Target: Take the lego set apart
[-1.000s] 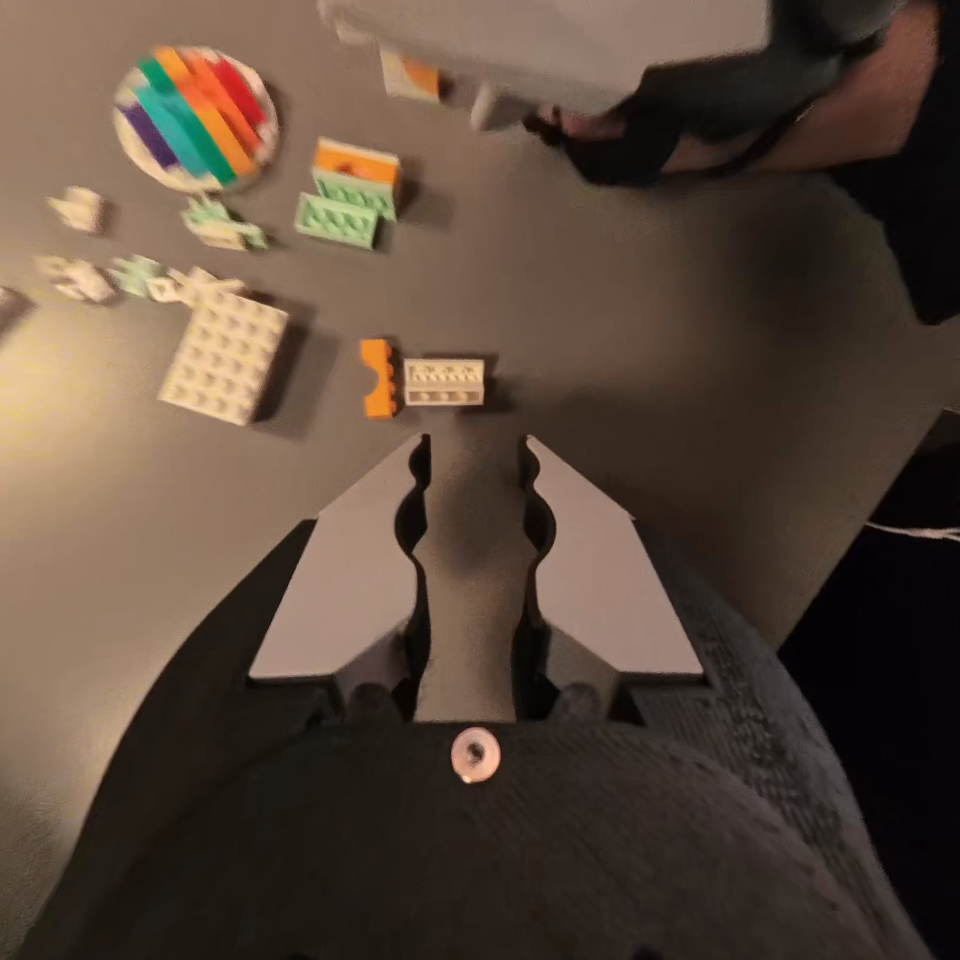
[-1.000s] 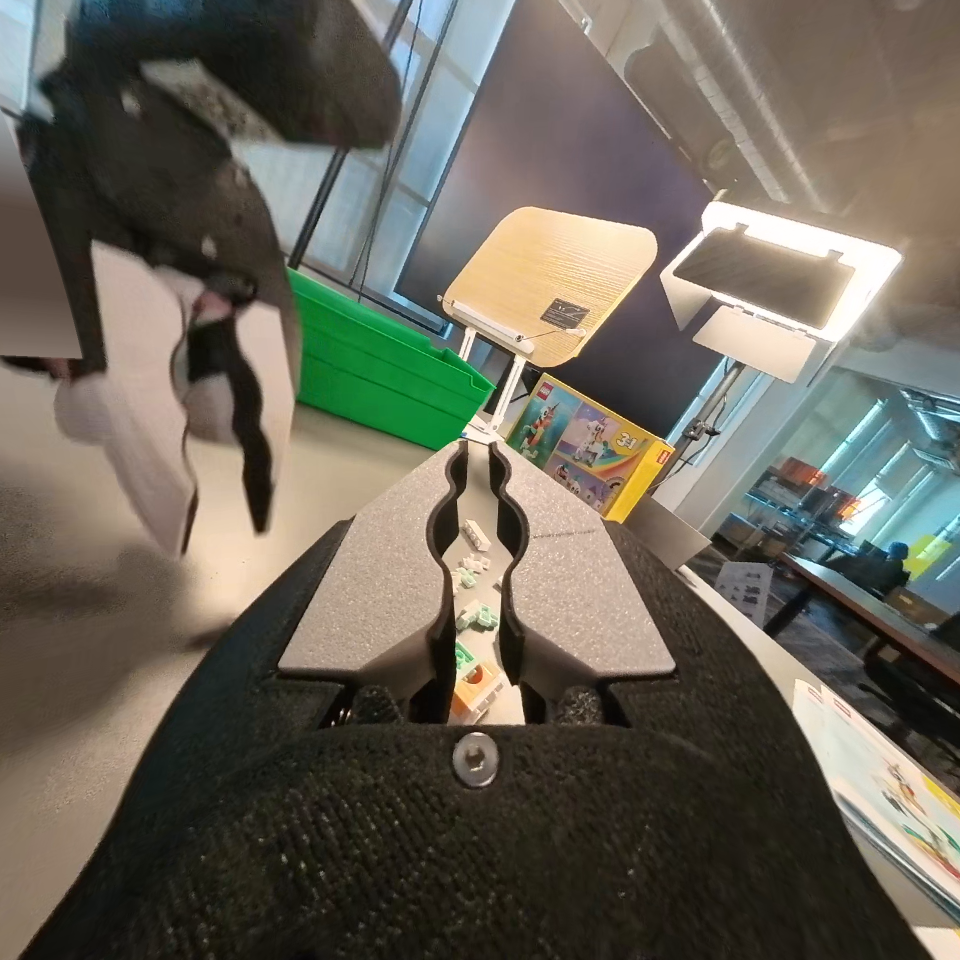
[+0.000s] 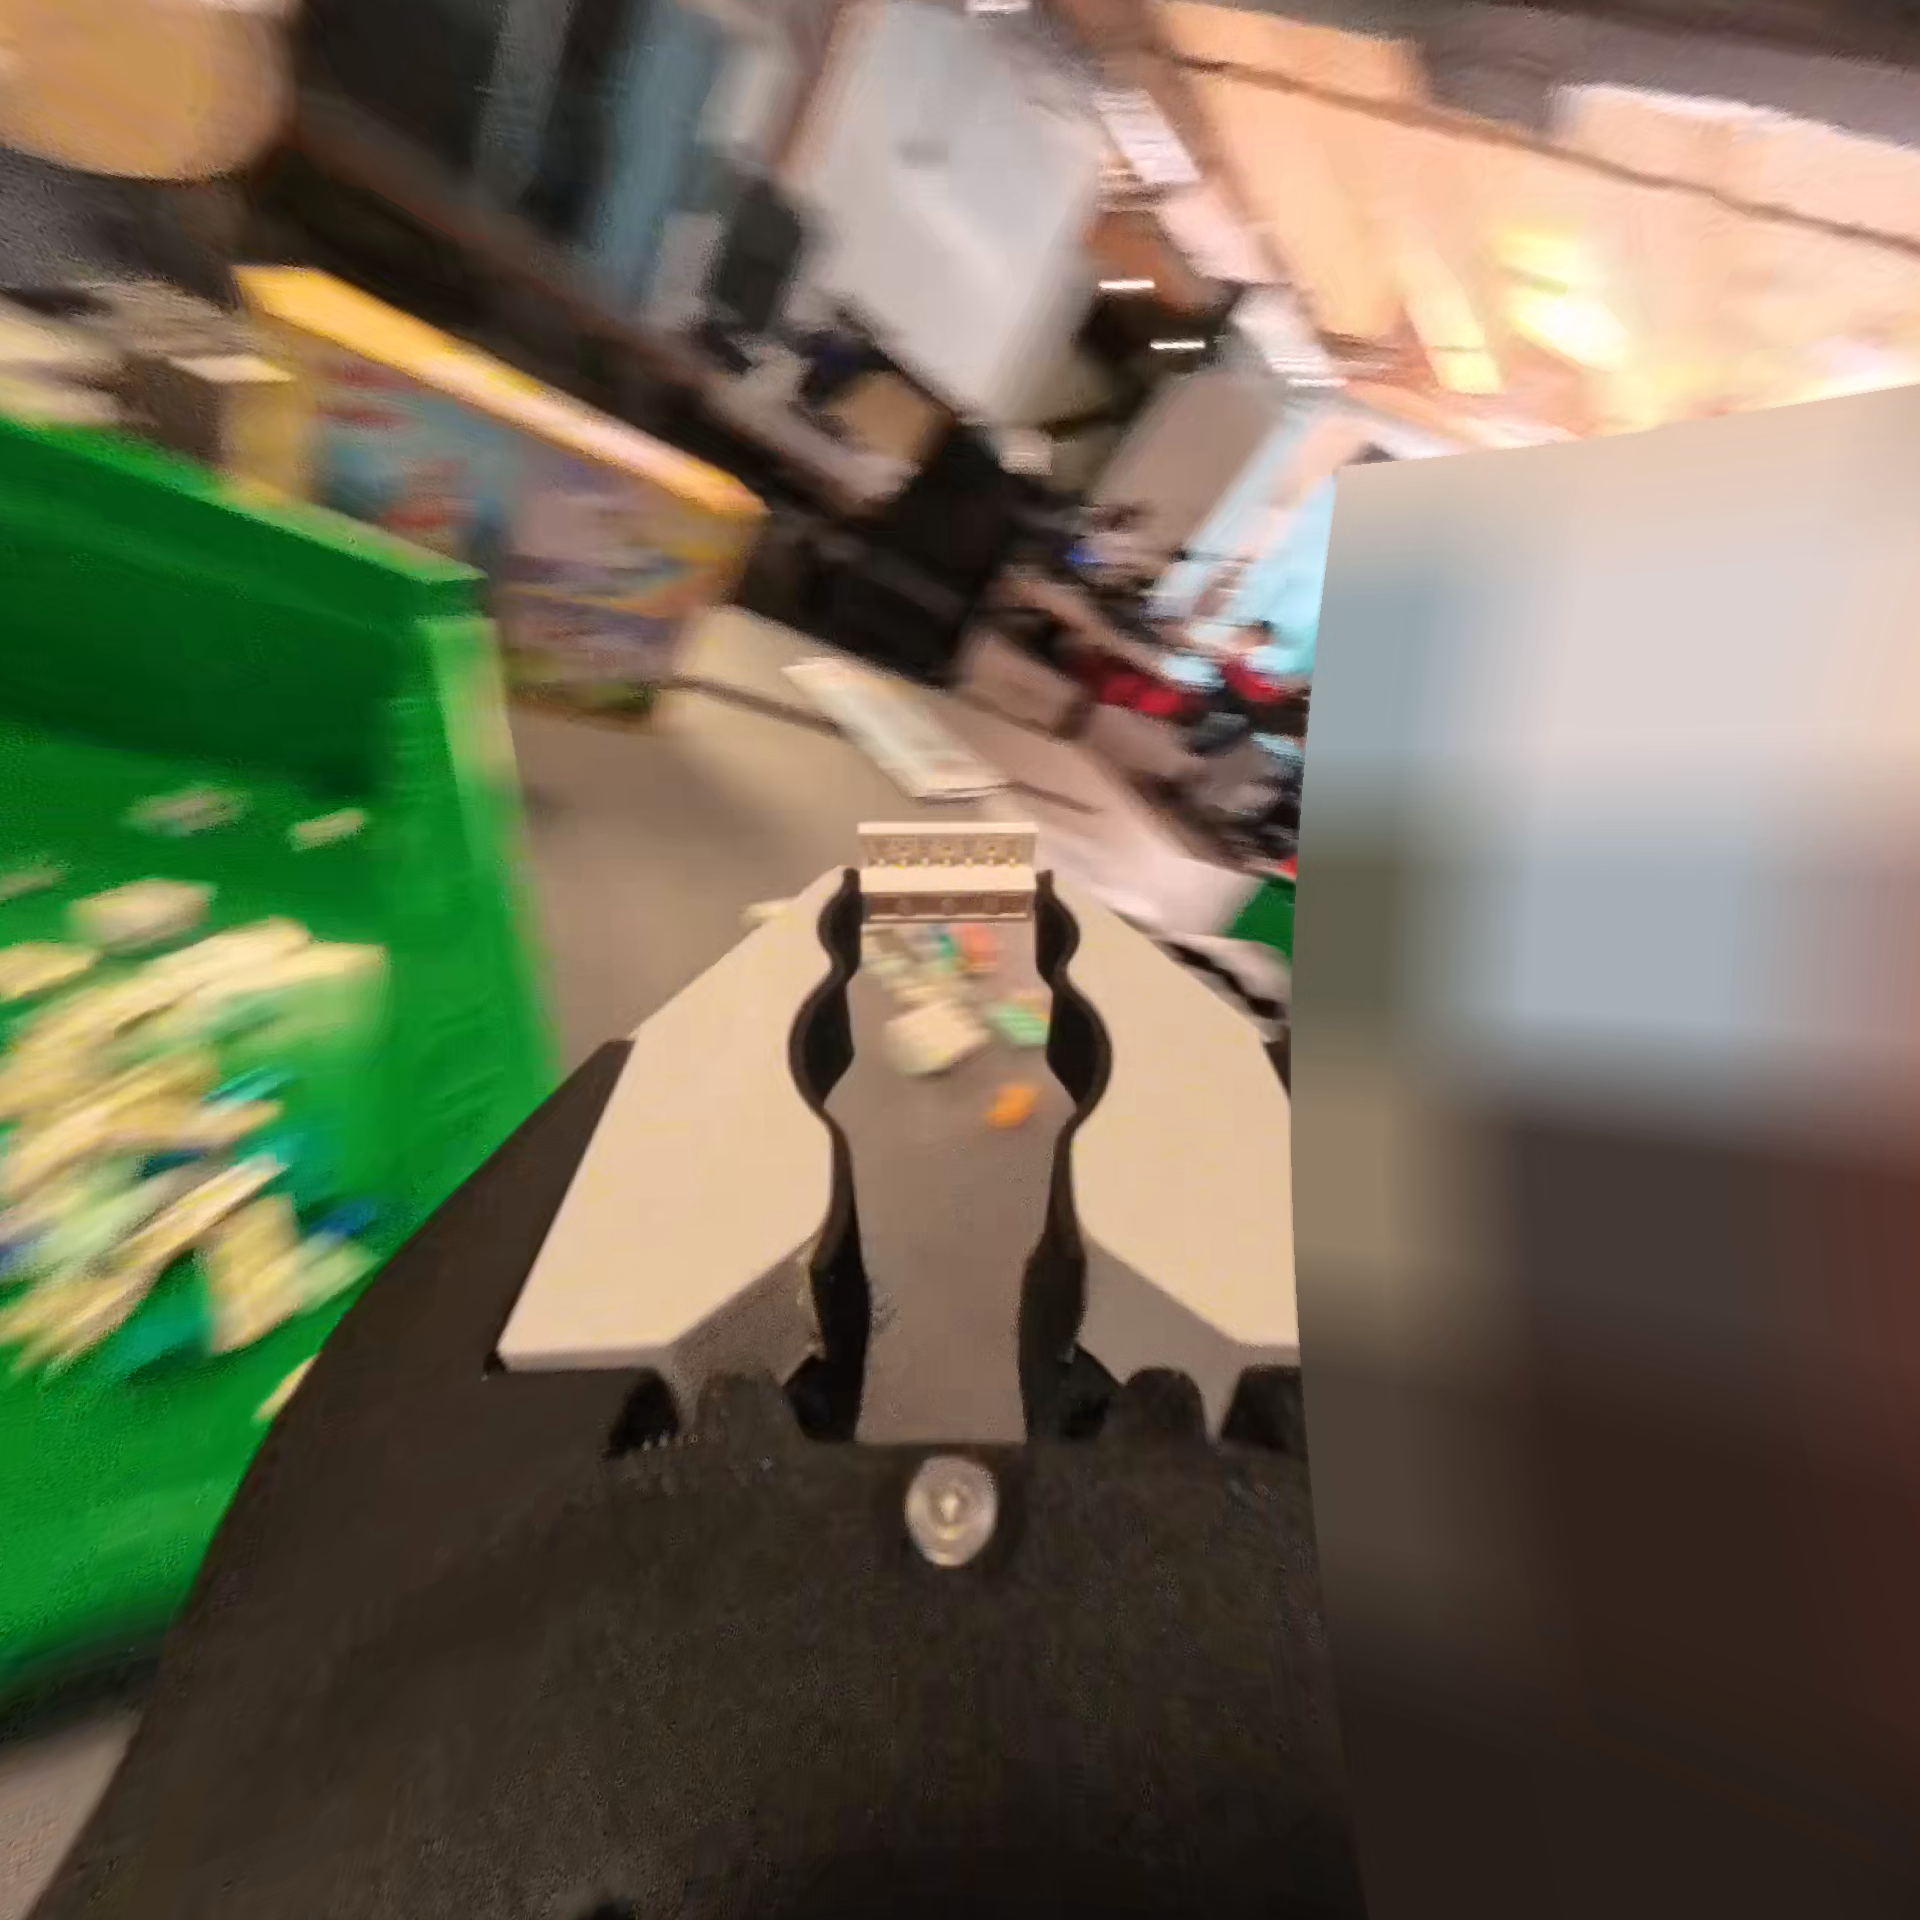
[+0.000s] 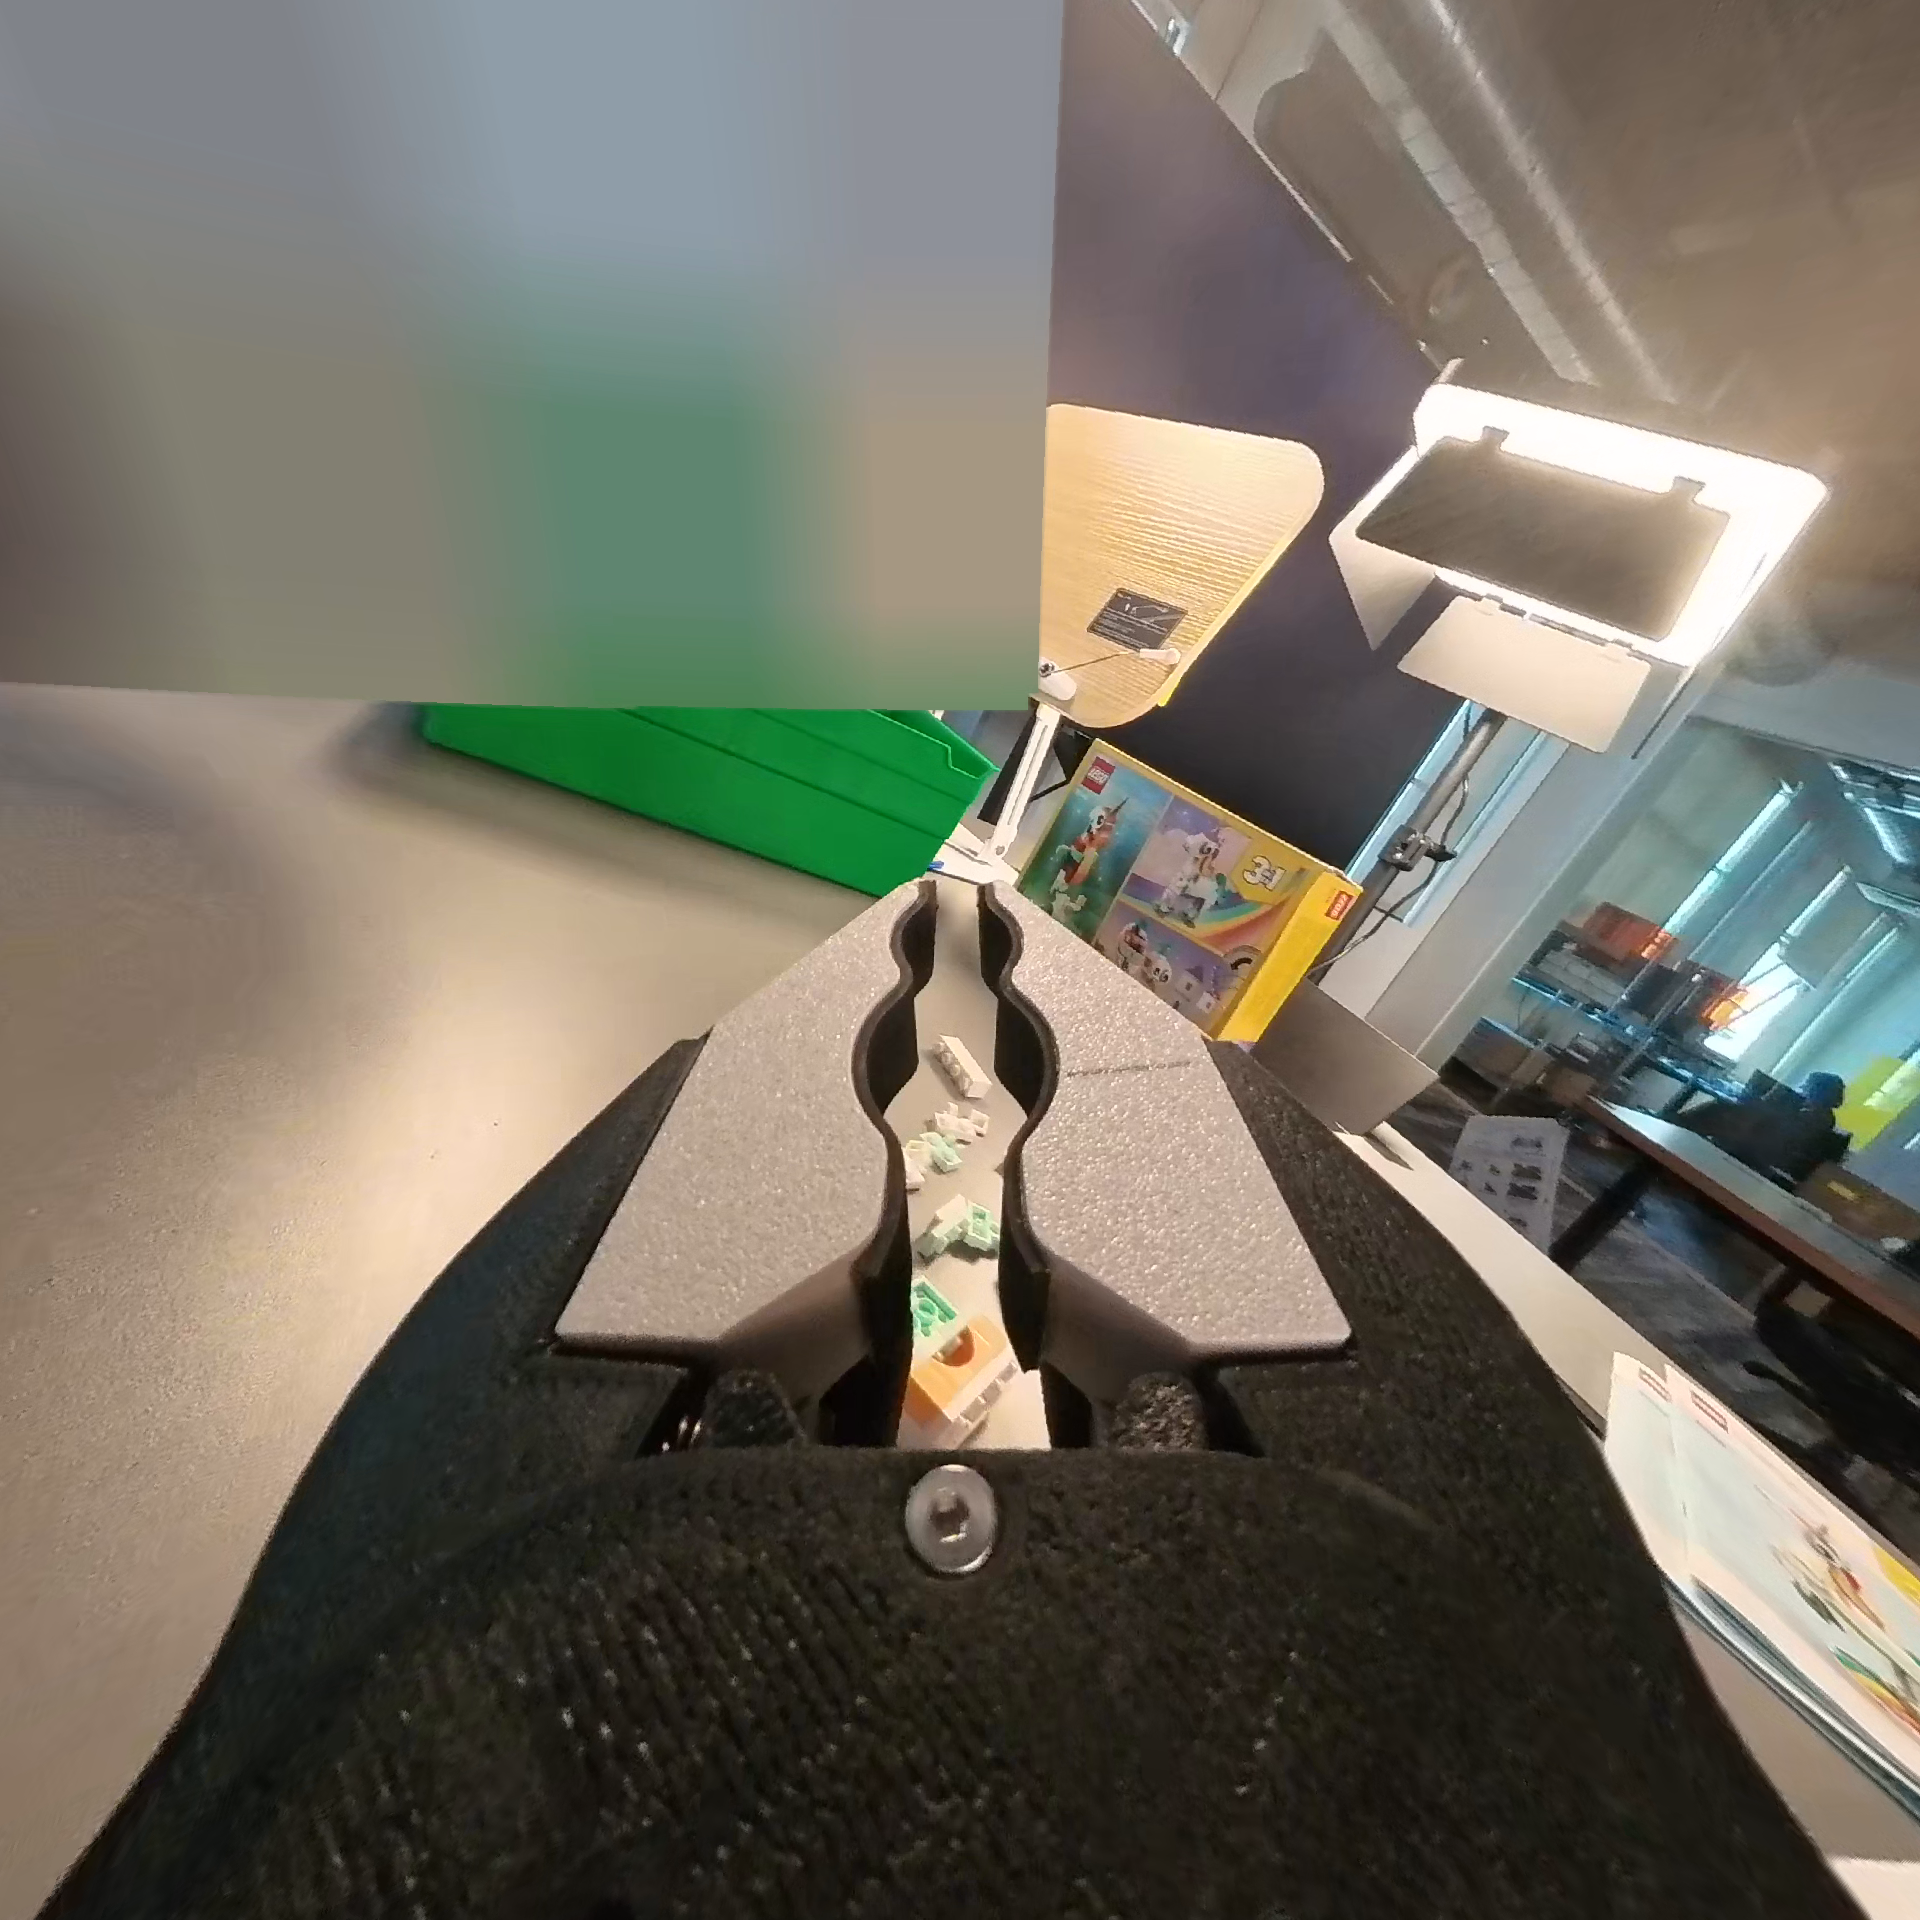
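Left gripper (image 3: 948, 891), with pale grey wavy-edged fingers (image 3: 717, 1122): jaws part-way closed, pinching a small white rectangular lego brick (image 3: 948, 875) between the 2 fingertips; the brick's long axis runs crosswise, from one tip to the other, level, its short ends against the pads, clear of the grey table (image 3: 623, 831). The view is heavily blurred; to the left lies a green plastic bin (image 3: 260, 644) holding a heap of pale loose pieces (image 3: 145, 1122); behind it stands a yellow-edged printed cardboard box (image 3: 540, 540); through the finger gap, small white, mint and orange bricks (image 3: 951, 1013) lie on the table below.

Right gripper (image 4: 958, 889), dark grey textured fingers (image 4: 748, 1164): tips nearly together with a narrow slit between, holding nothing, low over the table; seen through the gap, a white brick (image 4: 961, 1067), mint-green pieces (image 4: 961, 1226) and an orange-and-white assembly (image 4: 951, 1377) rest on the surface; an open instruction booklet (image 4: 1766, 1538) lies at the right.
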